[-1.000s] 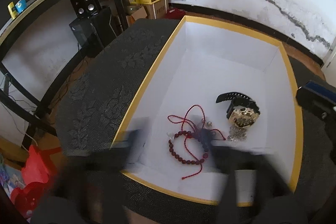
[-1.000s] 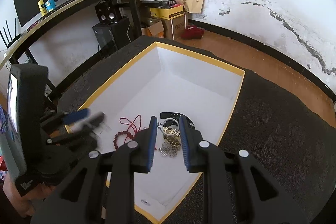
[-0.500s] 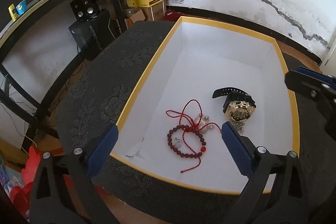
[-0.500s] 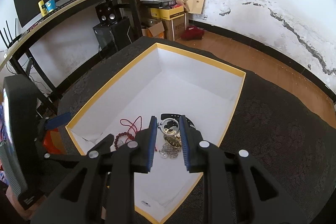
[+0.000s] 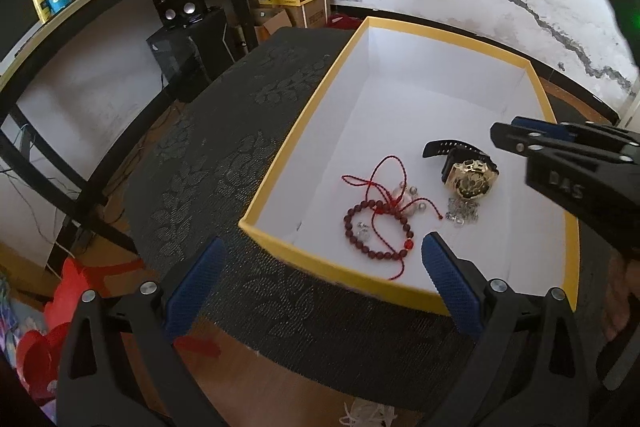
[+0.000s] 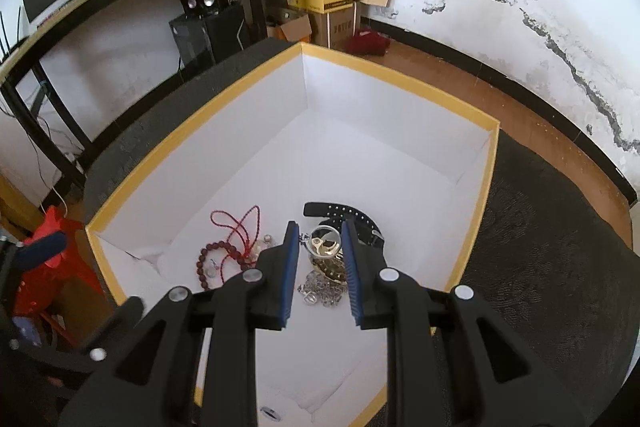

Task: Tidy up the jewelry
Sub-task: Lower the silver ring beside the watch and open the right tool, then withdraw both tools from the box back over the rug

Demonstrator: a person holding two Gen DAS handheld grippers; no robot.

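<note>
Two handheld tongs hover over a shallow white box with a yellow rim (image 5: 264,195), which sits on a dark patterned cloth (image 5: 224,147). The left gripper (image 5: 320,279) stands wide, its blue pads (image 5: 448,279) spread far apart with nothing between them; it hangs just outside the near rim of the box, probably waiting its turn rather than reaching. Just beyond its tips, inside the box, lies a dark red bead bracelet (image 5: 376,227) tangled with a thin red cord (image 5: 384,179) and a few small clear beads. The right gripper (image 6: 319,263) is set narrow, a small gap left between its pads, and points steeply down into the box. Directly beyond its tips lies a gold watch (image 6: 328,251) with a black strap (image 6: 344,213), and just nearer to the tongs a little heap of silvery chain (image 6: 320,287). The pads appear to frame the watch without pressing on it (whether they touch any part of it cannot be told). The narrow setting suits picking up one small piece from a crowded heap, so the watch or the chain seems the likely target. All the jewelry sits bunched at the near end of the box, close under both tongs, while the far end lies bare, so sorting has room to spread.
</note>
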